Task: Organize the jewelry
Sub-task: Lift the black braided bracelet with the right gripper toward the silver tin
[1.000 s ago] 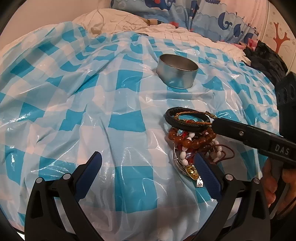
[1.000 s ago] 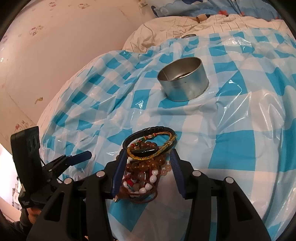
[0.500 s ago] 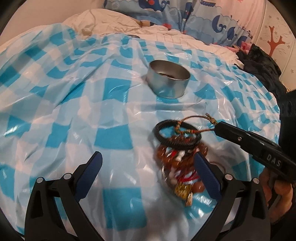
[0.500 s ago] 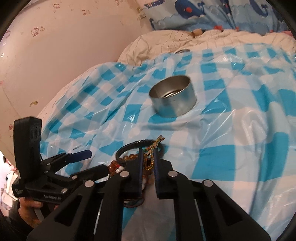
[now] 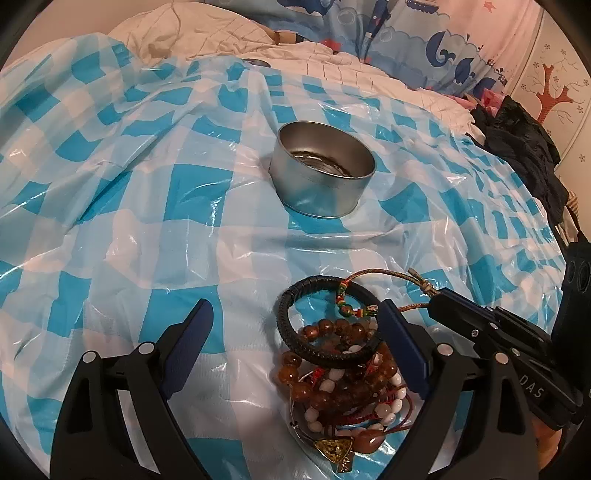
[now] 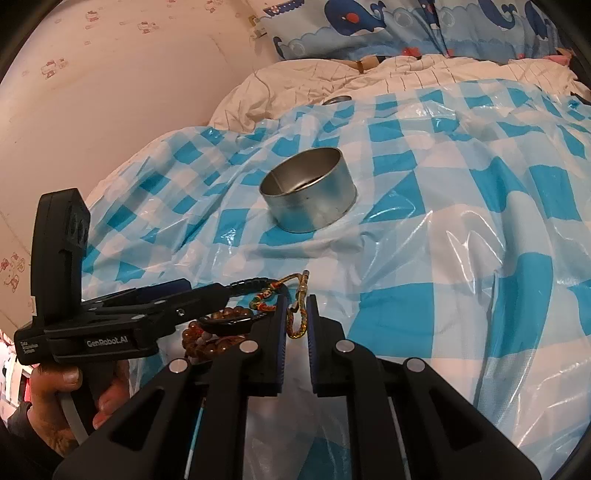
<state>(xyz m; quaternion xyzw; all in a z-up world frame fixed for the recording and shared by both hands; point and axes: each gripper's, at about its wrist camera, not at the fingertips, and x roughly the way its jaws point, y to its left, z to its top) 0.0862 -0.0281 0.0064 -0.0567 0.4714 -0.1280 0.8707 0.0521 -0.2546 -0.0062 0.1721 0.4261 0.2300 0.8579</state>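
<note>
White lettering reading "GenRobot.AI" runs along the side of the left tool (image 6: 177, 291) in the right wrist view, with a smaller label beside it too small to read, and "DAS" shows on the body of the right tool (image 5: 434, 308) in the left wrist view. The right tool's jaws are nearly together and pinch a woven gold-and-brown cord bracelet (image 6: 300, 314), whose loop arcs out over the pile toward its knotted end. The left tool's jaws stand wide and are closing, with the jewelry pile (image 5: 343, 387) lying between them toward the right jaw; the pads do not press on it. That pile rests on a blue-and-white checked plastic sheet (image 5: 147, 206) spread over a bed, and holds a black braided leather bracelet (image 5: 295, 332) on top, amber bead strands (image 5: 295, 373), white beads on red cord (image 5: 384, 410) and a gold triangular pendant (image 5: 332, 448). Beyond the pile, well apart from it, stands a round metal tin (image 5: 321, 181), open at the top. A white quilt (image 6: 295, 85) is bunched behind the sheet, a whale-print pillow (image 6: 369, 22) lies against the wall, and dark clothing (image 5: 524, 147) sits at the right edge of the bed. A hand (image 6: 66, 398) grips the left tool's handle.
</note>
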